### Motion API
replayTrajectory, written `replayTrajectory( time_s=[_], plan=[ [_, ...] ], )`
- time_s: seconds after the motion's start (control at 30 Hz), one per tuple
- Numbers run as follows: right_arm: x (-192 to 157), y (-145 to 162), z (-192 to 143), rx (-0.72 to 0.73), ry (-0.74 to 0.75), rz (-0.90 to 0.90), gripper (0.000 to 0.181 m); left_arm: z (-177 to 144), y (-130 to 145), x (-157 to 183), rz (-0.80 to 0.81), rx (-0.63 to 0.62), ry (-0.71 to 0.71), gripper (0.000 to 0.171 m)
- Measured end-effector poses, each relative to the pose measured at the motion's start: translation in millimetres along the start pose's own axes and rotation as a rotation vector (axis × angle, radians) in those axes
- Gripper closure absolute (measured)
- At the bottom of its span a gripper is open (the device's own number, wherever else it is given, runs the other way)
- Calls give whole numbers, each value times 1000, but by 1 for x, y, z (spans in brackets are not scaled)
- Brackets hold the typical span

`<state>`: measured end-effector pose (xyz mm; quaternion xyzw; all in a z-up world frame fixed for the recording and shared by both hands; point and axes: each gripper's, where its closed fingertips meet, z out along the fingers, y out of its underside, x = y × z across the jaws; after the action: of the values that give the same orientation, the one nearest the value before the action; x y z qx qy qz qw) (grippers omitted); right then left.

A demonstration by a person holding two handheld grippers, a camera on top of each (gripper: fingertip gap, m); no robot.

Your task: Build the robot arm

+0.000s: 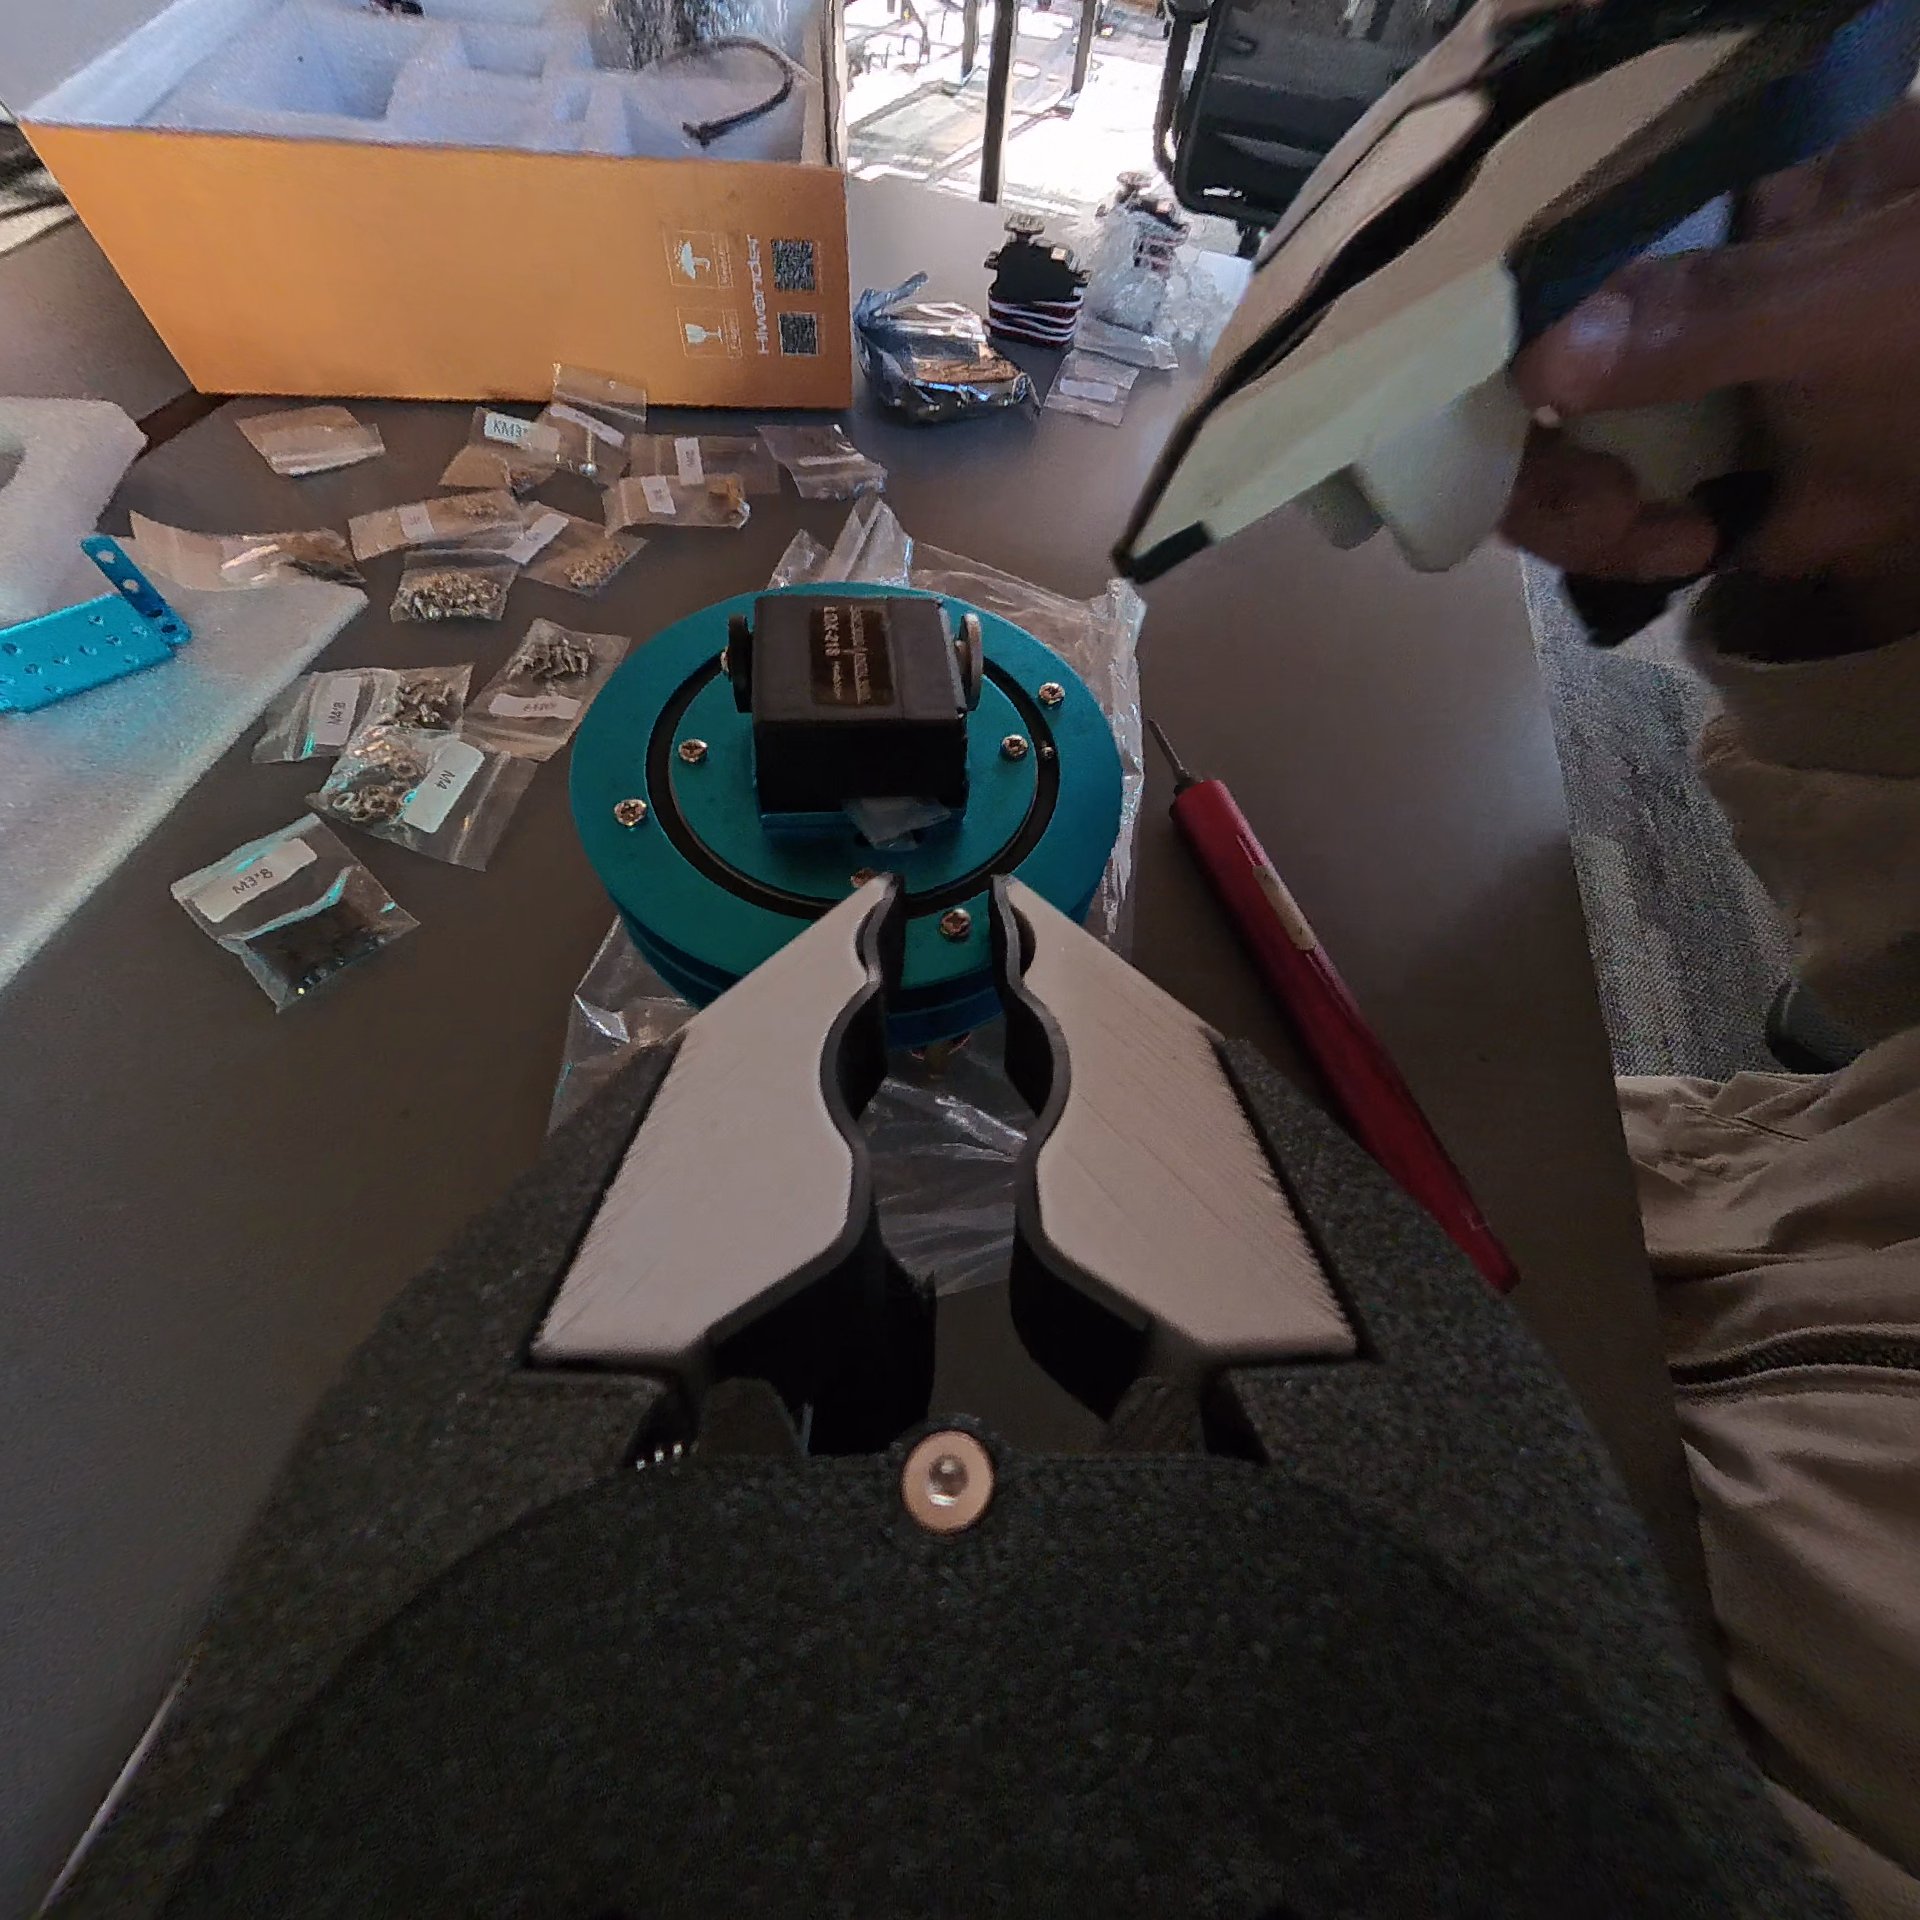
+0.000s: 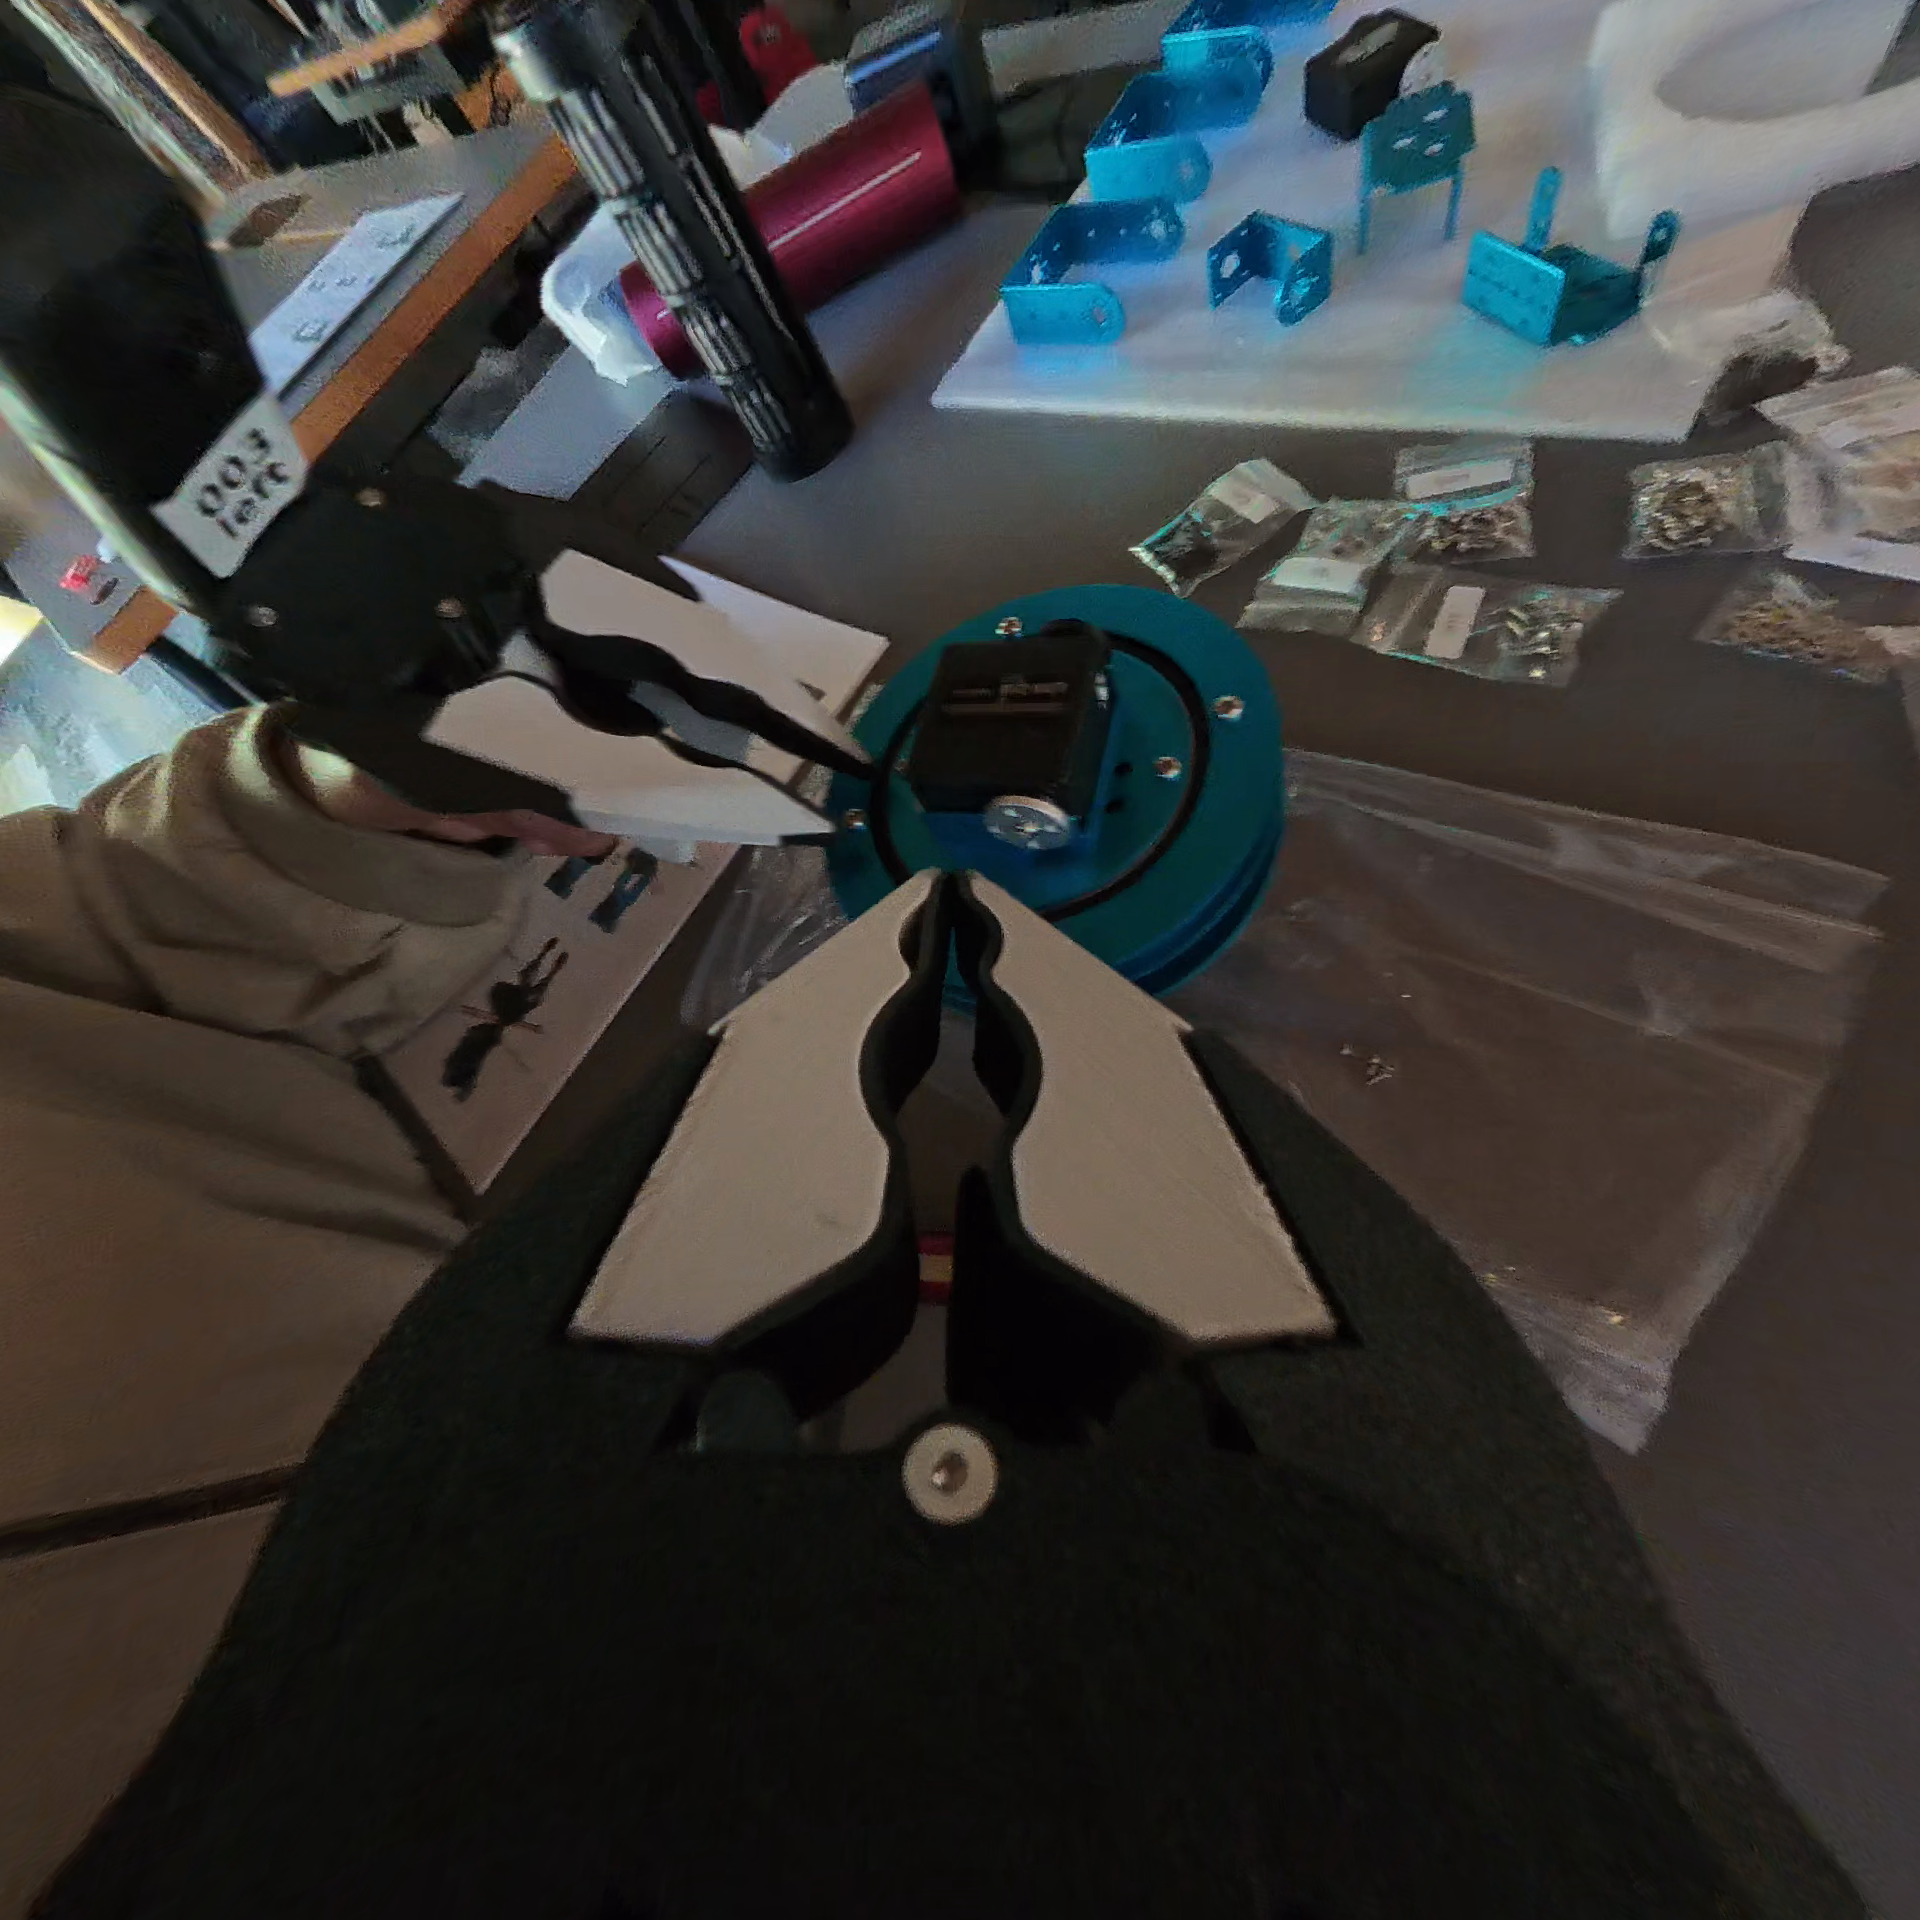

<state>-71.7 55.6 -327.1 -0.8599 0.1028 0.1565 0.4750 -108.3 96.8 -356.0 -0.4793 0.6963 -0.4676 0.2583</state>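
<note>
The left gripper (image 1: 940, 888) is seen low over the near rim of a round teal base (image 1: 717, 914), its jaws parted by a narrow gap and nothing held between them; the tips lie over the rim, though contact cannot be judged. A black servo (image 1: 857, 696) is mounted upright at the centre of the base, which rests on a clear plastic bag (image 2: 1558, 987) on the grey worktop (image 1: 260, 1143). Just right of the base a red screwdriver (image 1: 1320, 997) is laid — tip pointing away. The right gripper (image 2: 948, 881) is held above the worktop near the base, its jaws almost closed, only a slit left at the tips; nothing is seen gripped there, and a red and yellow striped object glimpsed deep between the fingers cannot be identified. Small bags of screws (image 1: 416, 779) are scattered left of the base, before an orange cardboard box (image 1: 468, 270). Blue metal brackets (image 2: 1288, 270) are set out on a white foam sheet (image 2: 1299, 384) — well apart from both grippers.
</note>
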Motion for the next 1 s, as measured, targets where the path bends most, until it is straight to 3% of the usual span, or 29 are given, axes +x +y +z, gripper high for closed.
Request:
replayTrajectory(
  time_s=[0.33, 0.5, 0.87, 1.0],
  plan=[
    [2, 14, 24, -124, 282, -282, 172, 2, 5, -3, 12, -15, -26, 157],
    [9, 22, 29, -153, 278, -230, 171, 2, 6, -3, 3, -15, -19, 158],
    [11, 24, 31, -200, 433, -344, 181, 2, 5, -4, -6, -13, -15, 157],
    [10, 24, 32, -177, 381, -303, 181, 2, 5, -4, -8, -11, -15, 157]
  ],
)
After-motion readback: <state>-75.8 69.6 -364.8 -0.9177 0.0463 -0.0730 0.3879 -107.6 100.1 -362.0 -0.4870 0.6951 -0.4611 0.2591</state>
